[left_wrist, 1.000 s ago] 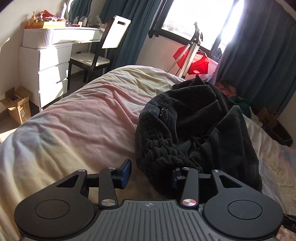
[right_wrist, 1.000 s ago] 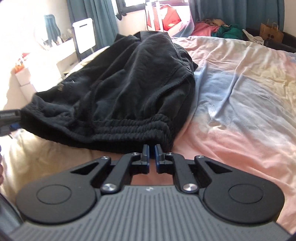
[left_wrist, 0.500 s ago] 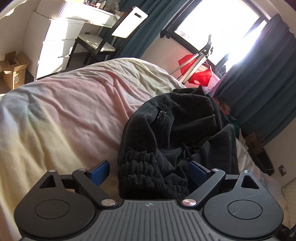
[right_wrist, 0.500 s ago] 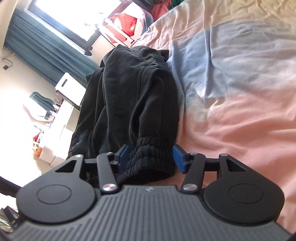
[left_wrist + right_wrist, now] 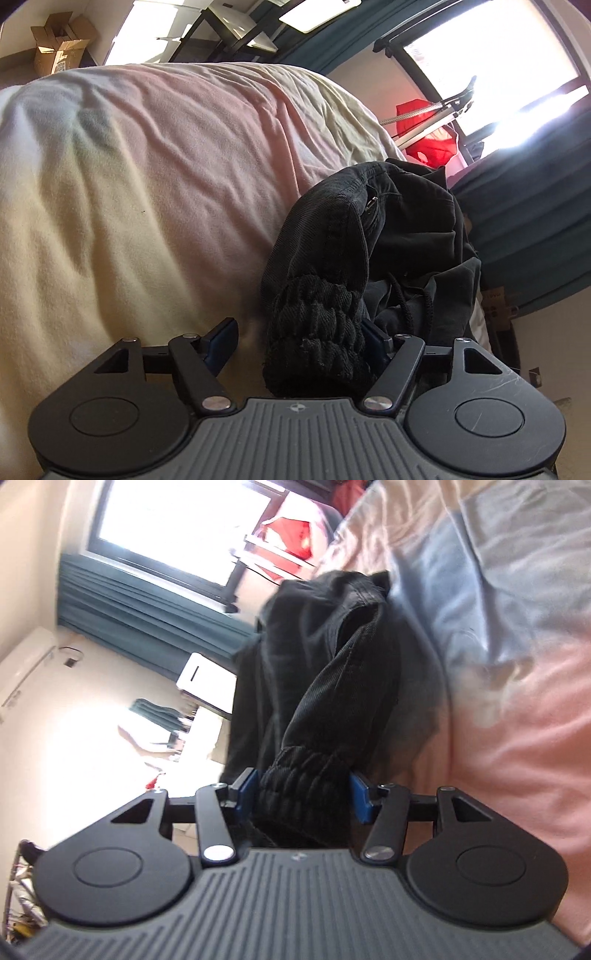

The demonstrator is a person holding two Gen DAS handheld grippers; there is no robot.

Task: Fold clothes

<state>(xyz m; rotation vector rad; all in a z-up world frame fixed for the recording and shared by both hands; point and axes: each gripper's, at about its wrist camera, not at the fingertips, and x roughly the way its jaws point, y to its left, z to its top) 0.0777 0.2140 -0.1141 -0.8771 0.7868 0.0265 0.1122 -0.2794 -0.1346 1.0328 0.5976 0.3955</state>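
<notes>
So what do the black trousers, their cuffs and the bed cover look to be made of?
Black trousers: matte woven cloth, probably cotton twill or fine cord, judging by faint ribbing, stitched seams and a metal zip pull. Cuffs: thick ribbed knit, bunched as if elastic. Bed cover: soft, slightly fuzzy fabric in faded pink, cream and blue, finely wrinkled; cotton or fleece, hard to tell.

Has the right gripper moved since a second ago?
Yes. The right gripper has rolled and advanced toward the black trousers lying on the bed; their ribbed cuff now sits between its open jaws.
</notes>
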